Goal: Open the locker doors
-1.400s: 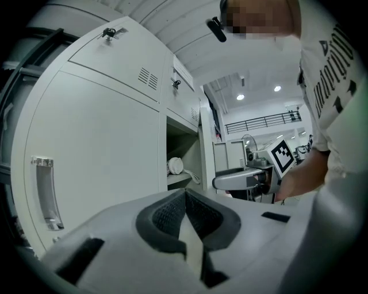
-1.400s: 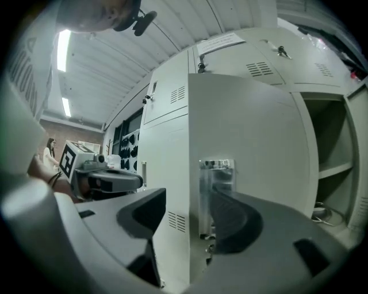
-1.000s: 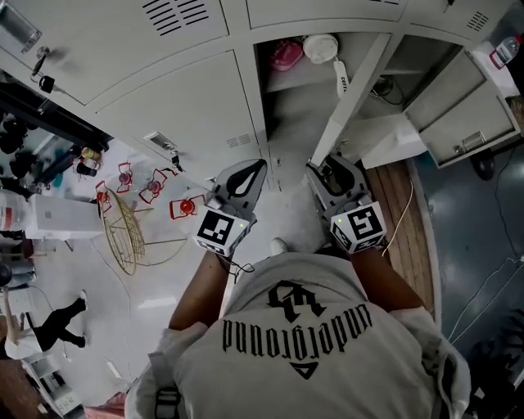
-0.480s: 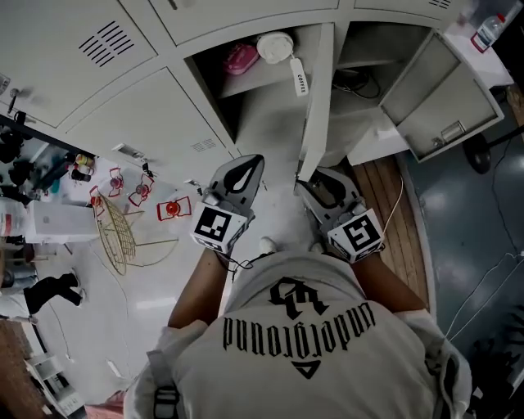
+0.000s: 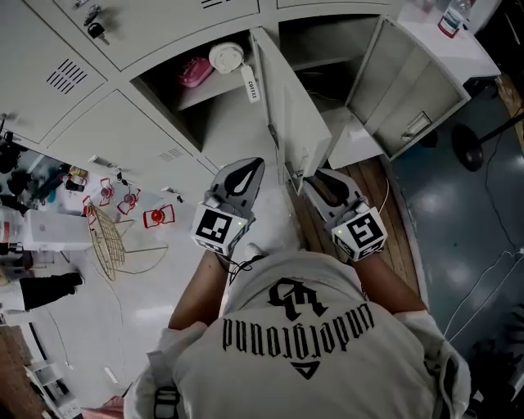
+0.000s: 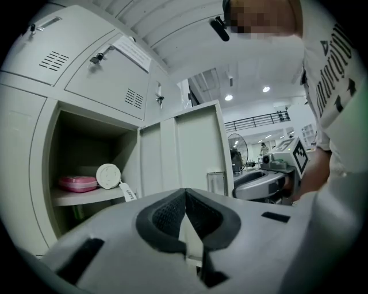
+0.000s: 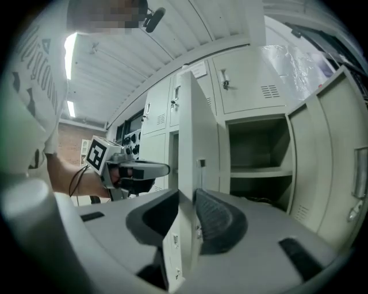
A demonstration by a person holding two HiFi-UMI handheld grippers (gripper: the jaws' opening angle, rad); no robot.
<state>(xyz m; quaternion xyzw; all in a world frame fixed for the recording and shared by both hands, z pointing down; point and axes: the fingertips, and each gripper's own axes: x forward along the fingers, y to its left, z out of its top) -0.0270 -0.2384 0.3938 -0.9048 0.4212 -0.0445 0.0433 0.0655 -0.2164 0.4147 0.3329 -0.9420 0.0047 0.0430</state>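
Observation:
The grey locker door (image 5: 286, 114) stands swung out from its compartment, edge toward me. My right gripper (image 5: 309, 176) has that free edge (image 7: 192, 126) between its jaws; the jaws have just been closing and both pads (image 7: 215, 221) lie against the door. My left gripper (image 5: 248, 168) hangs level beside it, shut and holding nothing, its tips (image 6: 185, 192) meeting in front of the same door (image 6: 195, 149). The opened compartment holds a pink box (image 5: 195, 71) and a white round thing (image 5: 227, 57) with a tag (image 5: 250, 84).
A second locker door (image 5: 401, 82) stands wide open at the right, with an empty shelf behind it. A bottle (image 5: 453, 16) stands on top there. A gold wire frame (image 5: 106, 237) and red items (image 5: 155, 217) lie on the floor at left. Wooden boards (image 5: 393, 221) lie below the lockers.
The door has swung further out, away from the right-hand locker, with my right gripper on its edge. More of the shelf with the pink box shows. The left gripper has moved along beside it.

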